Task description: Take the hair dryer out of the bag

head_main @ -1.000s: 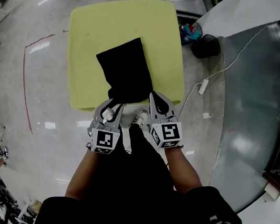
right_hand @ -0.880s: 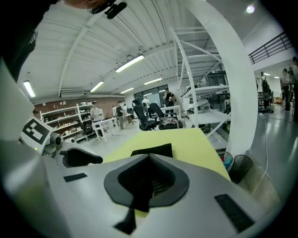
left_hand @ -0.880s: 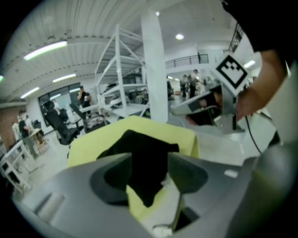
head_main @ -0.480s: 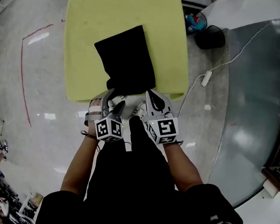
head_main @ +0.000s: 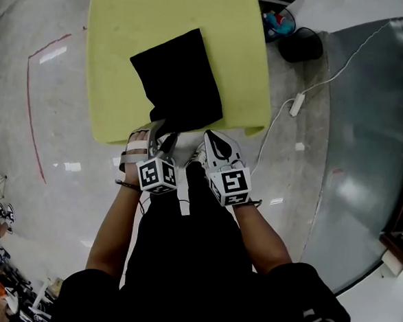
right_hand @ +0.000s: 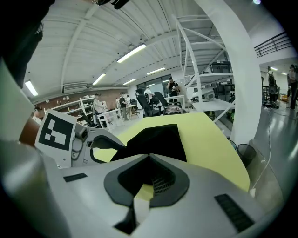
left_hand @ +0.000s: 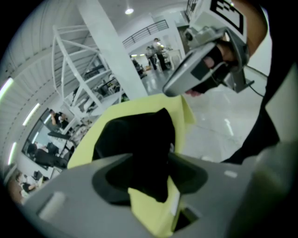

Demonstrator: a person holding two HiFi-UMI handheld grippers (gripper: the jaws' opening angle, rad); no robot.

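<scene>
A black cloth bag [head_main: 179, 86] lies on the yellow-green table [head_main: 128, 35], its narrow near end at the table's front edge. No hair dryer shows; the bag hides whatever is inside. My left gripper [head_main: 160, 137] reaches that near end. In the left gripper view the bag [left_hand: 135, 139] hangs between the jaws of the left gripper [left_hand: 149, 160], which are closing but still stand apart. My right gripper [head_main: 211, 138] is shut and empty just right of the bag's end. In the right gripper view its tips [right_hand: 149, 157] meet in front of the bag [right_hand: 156, 139].
A black bin [head_main: 302, 45] and a basket of coloured items [head_main: 276, 28] stand on the floor past the table's right side. A white power strip [head_main: 295, 105] trails a cable there. A red line [head_main: 29, 90] marks the floor at left. The person's black-clad legs fill the foreground.
Both grippers have dropped and closed in on the bag's near end. The left gripper has rolled over and its jaws now stand wider, around the bag's end. The right stays shut.
</scene>
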